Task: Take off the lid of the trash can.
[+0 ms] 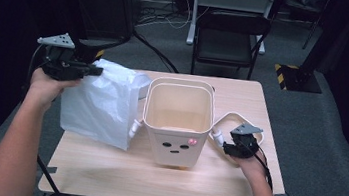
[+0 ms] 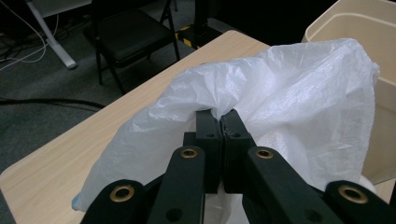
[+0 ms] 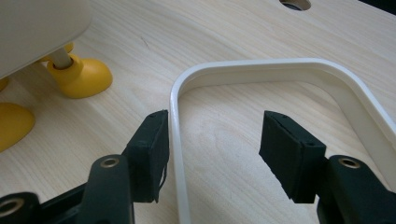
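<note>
Raising my left claw [image 1: 96, 71] beyond the worktop's [image 1: 118, 171] left edge, I pinched the white bag [image 1: 101, 101] hanging beside the cream bin [image 1: 177, 128], while my right claw [image 3: 212, 140] gaped low astride the white ring's [image 3: 252, 65] rim near the right edge.

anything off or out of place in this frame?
Yes: the bin's white rim ring lies flat on the table to the right of the bin rather than on it, between the open right tool jaws. The left tool pinches the white bag, held outside the bin.
</note>
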### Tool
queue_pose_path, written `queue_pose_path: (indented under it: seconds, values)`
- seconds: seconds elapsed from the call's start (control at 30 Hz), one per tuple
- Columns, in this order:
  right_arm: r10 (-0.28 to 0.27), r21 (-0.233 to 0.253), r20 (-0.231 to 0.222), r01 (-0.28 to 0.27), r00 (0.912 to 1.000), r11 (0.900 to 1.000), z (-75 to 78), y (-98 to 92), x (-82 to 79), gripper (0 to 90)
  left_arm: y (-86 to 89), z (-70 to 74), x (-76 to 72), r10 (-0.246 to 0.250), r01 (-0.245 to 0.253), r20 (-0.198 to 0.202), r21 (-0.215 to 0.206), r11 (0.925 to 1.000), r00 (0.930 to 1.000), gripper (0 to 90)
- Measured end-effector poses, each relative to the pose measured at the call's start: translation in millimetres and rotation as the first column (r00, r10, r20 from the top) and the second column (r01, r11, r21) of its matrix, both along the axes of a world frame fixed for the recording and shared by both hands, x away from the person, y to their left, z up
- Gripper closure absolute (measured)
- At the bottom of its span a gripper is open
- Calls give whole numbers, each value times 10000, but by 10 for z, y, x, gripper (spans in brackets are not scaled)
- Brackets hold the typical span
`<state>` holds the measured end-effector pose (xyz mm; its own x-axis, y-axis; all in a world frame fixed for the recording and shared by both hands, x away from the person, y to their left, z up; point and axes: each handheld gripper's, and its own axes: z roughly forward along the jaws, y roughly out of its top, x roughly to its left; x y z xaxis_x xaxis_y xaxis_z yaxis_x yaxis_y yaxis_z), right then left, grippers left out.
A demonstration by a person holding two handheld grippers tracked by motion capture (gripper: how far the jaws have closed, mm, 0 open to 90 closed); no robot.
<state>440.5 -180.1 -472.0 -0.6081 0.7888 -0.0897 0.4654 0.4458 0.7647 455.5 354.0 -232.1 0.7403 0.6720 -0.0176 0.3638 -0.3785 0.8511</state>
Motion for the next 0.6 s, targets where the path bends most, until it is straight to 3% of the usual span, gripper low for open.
queue_pose_path:
  seconds: [0.37,0.6]
  values:
    - [196,90,-144,-195,9997,9998,22,-1,10,417,-181,237,31,-317,308,289,318,9990,9991,879]
    - [339,234,-240,-334,9991,9992,172,-35,18,419,-246,448,-11,-539,523,574,291,9982,9969,879]
